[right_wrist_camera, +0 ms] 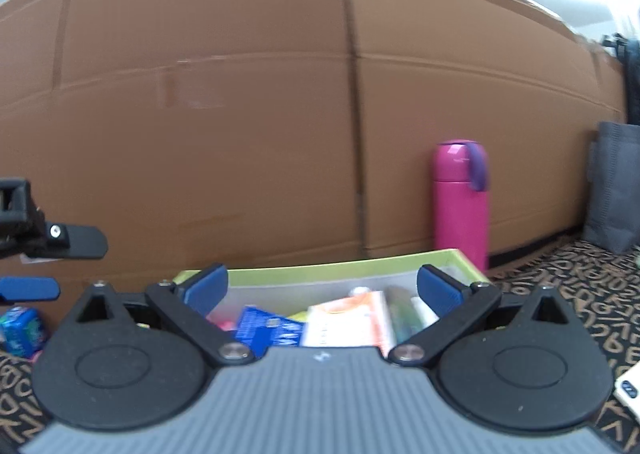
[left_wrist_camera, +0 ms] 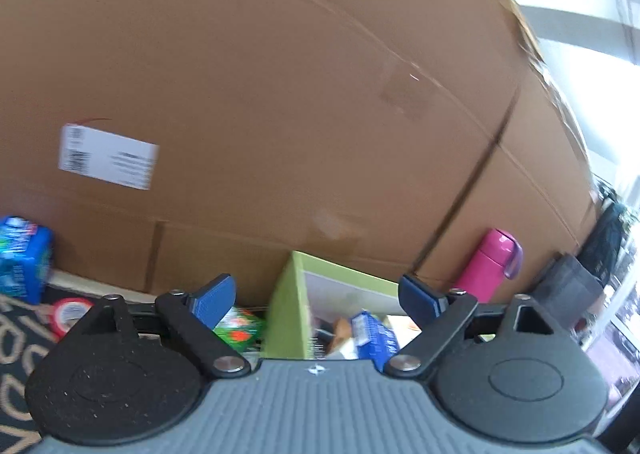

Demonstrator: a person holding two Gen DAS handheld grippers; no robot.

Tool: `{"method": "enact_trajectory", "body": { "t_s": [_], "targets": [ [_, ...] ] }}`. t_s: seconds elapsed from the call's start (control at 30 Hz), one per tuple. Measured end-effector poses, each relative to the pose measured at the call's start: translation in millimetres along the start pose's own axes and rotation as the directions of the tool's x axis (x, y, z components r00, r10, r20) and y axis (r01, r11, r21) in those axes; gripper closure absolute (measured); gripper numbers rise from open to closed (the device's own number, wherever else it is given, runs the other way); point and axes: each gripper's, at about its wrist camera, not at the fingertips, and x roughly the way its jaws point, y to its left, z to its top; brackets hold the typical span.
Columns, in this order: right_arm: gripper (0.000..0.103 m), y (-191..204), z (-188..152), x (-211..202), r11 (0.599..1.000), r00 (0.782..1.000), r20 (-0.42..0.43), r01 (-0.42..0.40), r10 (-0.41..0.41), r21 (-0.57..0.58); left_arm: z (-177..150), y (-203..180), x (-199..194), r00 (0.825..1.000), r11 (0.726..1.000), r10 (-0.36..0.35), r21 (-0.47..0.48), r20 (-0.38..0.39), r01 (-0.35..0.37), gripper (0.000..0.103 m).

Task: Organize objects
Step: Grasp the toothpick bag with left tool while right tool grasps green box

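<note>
Both tongs stand released, blue pads spread wide with nothing pressed between them. On the left, the left gripper [left_wrist_camera: 318,300] points at the near corner of a lime-green box [left_wrist_camera: 286,306] standing on a dark mat with tan letters [left_wrist_camera: 16,338], close against a big brown cardboard carton [left_wrist_camera: 280,94]. Its left pad [left_wrist_camera: 214,304] hangs in front of a green packet with red print [left_wrist_camera: 240,328] that lies just left of the box. Farther left on the mat lie a roll of red tape [left_wrist_camera: 68,314] and a blue packet [left_wrist_camera: 22,258] by the carton; a white shipping label [left_wrist_camera: 108,156] is stuck on the carton above them.

Inside the lime-green box, several items lie loose: a blue packet with white print [right_wrist_camera: 266,330], an orange-and-white booklet or packet [right_wrist_camera: 348,320] and a green tube-like item [right_wrist_camera: 404,312]; blur hides their labels. The right gripper [right_wrist_camera: 322,288] faces this box from its near long side, pads over the contents and apart from them.

Right of the box, a pink flask with a purple strap [right_wrist_camera: 460,200] stands upright against the carton, just behind the box's far right corner. Farther right, a grey fabric bag [right_wrist_camera: 614,186] stands on the mat, and at the near right edge a white device [right_wrist_camera: 628,390] lies half out of view
</note>
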Motion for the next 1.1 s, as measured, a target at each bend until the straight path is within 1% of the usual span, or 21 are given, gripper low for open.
{"method": "enact_trajectory", "body": {
  "t_s": [0.07,0.13,0.2,0.23,0.3,0.4,0.43,0.5,0.57,0.63,0.67,0.73,0.8,0.83,0.87,0.93,1.0,1.03,1.1],
  "targets": [
    [0.0,13,-3,3,0.997,0.998,-0.019,-0.067,0.067,-0.027,-1,10,-5,0.999,0.999,0.042,-0.005,-0.008,-0.042,0.01],
    [0.0,32,-8,5,0.987,0.989,-0.05,-0.141,0.138,-0.078,-4,22,-7,0.996,0.996,0.088,-0.008,-0.021,-0.089,0.01],
    [0.0,52,-16,7,0.97,0.979,-0.084,-0.196,0.185,-0.144,-7,32,-6,0.99,0.991,0.131,-0.025,-0.046,-0.132,0.01],
    [0.0,62,-20,8,0.96,0.975,-0.103,-0.213,0.197,-0.183,-8,37,-4,0.988,0.989,0.139,-0.038,-0.059,-0.142,0.01],
    [0.0,79,-30,12,0.936,0.973,-0.14,-0.214,0.181,-0.28,-10,44,-1,0.987,0.988,0.139,-0.055,-0.081,-0.143,0.01],
    [0.0,91,-42,22,0.907,0.984,-0.164,-0.126,0.064,-0.403,-16,48,7,0.983,0.988,0.143,-0.043,-0.115,-0.149,0.01],
    [0.0,88,-41,24,0.912,0.982,-0.173,-0.134,0.07,-0.388,-19,48,10,0.981,0.988,0.146,-0.034,-0.127,-0.151,0.01],
    [0.0,80,-35,27,0.936,0.977,-0.207,-0.127,0.06,-0.328,-25,49,19,0.977,0.988,0.148,-0.012,-0.157,-0.151,0.01],
    [0.0,73,-35,28,0.94,0.977,-0.21,-0.096,0.027,-0.327,-33,50,28,0.971,0.99,0.142,0.012,-0.193,-0.142,0.01],
    [0.0,68,-33,30,0.948,0.976,-0.218,-0.088,0.019,-0.307,-41,51,38,0.963,0.99,0.142,0.037,-0.231,-0.137,0.012],
    [0.0,66,-32,29,0.951,0.978,-0.208,-0.083,0.021,-0.298,-45,52,42,0.96,0.99,0.139,0.041,-0.245,-0.133,0.013],
    [0.0,69,-29,24,0.942,0.982,-0.187,-0.082,0.021,-0.325,-49,60,45,0.959,0.992,0.109,-0.026,-0.261,-0.12,0.013],
    [0.0,71,-27,19,0.939,0.988,-0.153,-0.073,0.022,-0.337,-49,70,49,0.955,0.991,0.046,-0.106,-0.293,-0.08,0.013],
    [0.0,71,-25,14,0.934,0.99,-0.135,-0.076,0.03,-0.348,-49,74,49,0.954,0.99,0.032,-0.121,-0.3,-0.071,0.014],
    [0.0,67,-21,11,0.934,0.992,-0.118,-0.08,0.041,-0.349,-49,76,48,0.956,0.99,0.036,-0.122,-0.292,-0.075,0.015],
    [0.0,56,-10,1,0.949,0.997,-0.063,-0.056,0.038,-0.31,-48,80,46,0.96,0.989,0.054,-0.12,-0.276,-0.09,0.015],
    [0.0,41,-2,-5,0.972,0.999,-0.025,-0.039,0.034,-0.234,-49,80,45,0.961,0.989,0.057,-0.115,-0.272,-0.092,0.015],
    [0.0,33,1,-6,0.983,0.999,-0.018,-0.037,0.035,-0.181,-51,77,46,0.961,0.991,0.061,-0.098,-0.268,-0.09,0.015],
    [0.0,22,5,-5,0.992,0.998,-0.03,-0.06,0.057,-0.107,-56,64,53,0.961,0.996,0.062,-0.042,-0.27,-0.077,0.015]
  ]
}}
